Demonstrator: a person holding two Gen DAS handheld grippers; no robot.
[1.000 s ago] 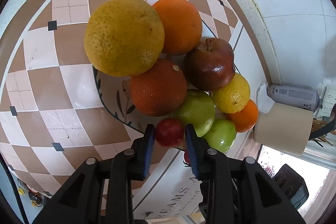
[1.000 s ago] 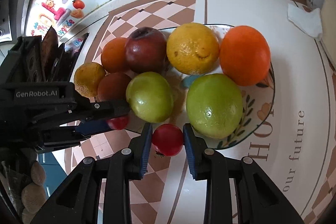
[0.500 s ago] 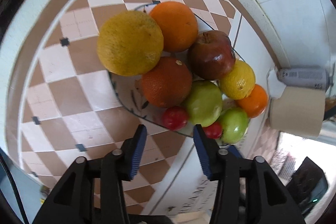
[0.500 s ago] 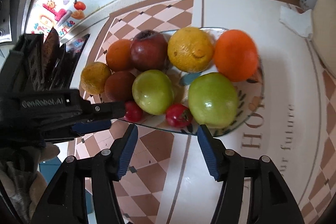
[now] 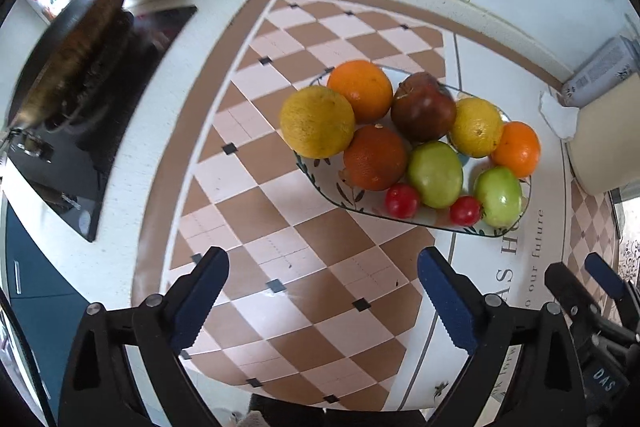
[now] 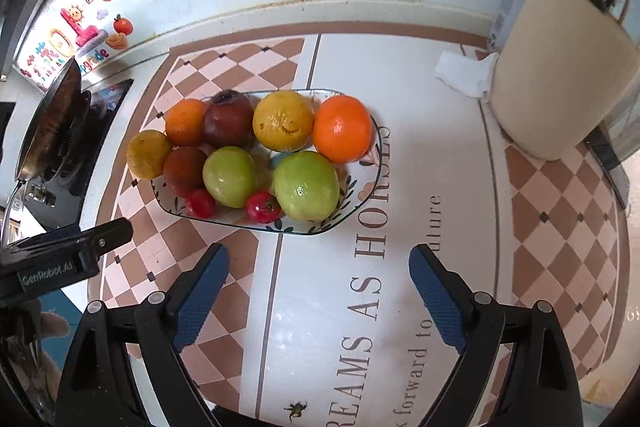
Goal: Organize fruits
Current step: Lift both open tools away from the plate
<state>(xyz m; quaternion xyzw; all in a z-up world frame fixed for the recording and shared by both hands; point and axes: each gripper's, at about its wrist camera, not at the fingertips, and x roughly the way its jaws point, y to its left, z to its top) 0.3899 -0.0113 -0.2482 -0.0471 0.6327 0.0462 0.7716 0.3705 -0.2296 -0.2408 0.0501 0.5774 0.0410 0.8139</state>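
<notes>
A patterned oblong plate point(image 6: 360, 187) holds oranges, yellow citrus, a dark apple point(image 6: 228, 121) and two green fruits. Two small red tomatoes point(image 6: 200, 203) point(image 6: 262, 207) lie at its near rim, also seen in the left wrist view point(image 5: 402, 201) point(image 5: 465, 210). My left gripper point(image 5: 322, 259) hangs above the checkered mat in front of the plate point(image 5: 344, 189). Its jaws are opening wide and nothing is between them. My right gripper point(image 6: 319, 255) hangs over the lettered mat, its jaws opening too and holding nothing. One finger point(image 6: 104, 237) of the left gripper shows at the left edge.
A dark wok point(image 5: 68, 55) sits on a black stove at the left. A beige roll point(image 6: 560, 75), a crumpled tissue point(image 6: 464, 73) and a grey can point(image 5: 600, 71) stand at the right by the white wall. The checkered mat point(image 5: 280, 187) stretches in front of the plate.
Both grippers let go of their small red tomatoes at the plate's near rim, opened wide and rose away from the plate. The left wrist view has also rolled.
</notes>
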